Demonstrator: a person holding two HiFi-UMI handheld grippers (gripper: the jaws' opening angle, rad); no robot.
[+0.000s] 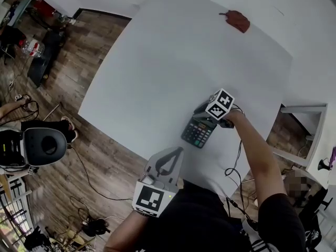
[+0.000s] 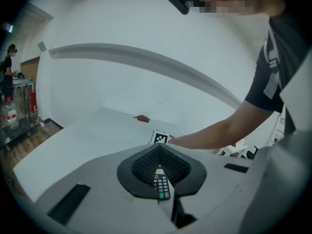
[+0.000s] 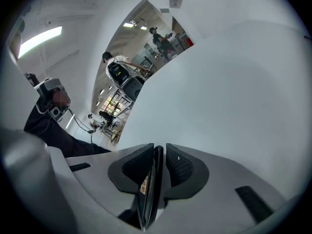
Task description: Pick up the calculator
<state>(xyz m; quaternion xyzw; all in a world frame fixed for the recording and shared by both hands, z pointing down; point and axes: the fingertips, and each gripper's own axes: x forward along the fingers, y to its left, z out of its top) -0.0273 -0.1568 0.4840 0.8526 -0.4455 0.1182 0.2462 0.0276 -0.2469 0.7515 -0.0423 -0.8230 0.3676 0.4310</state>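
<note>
Calculator (image 1: 198, 132) is pinched edge-on in the jaws of the right gripper (image 1: 206, 115), over the near edge of the white table (image 1: 157, 62). Can't tell if it's off the surface. Left gripper (image 1: 169, 157) hangs closer to the person, jaws pressed together on nothing. Small reddish thing (image 1: 237, 20) lies well apart at the far side.

Lab-like workroom: bare white table (image 1: 168, 62), loose cables (image 1: 30, 107) on wood-plank floor (image 1: 79, 72)
</note>
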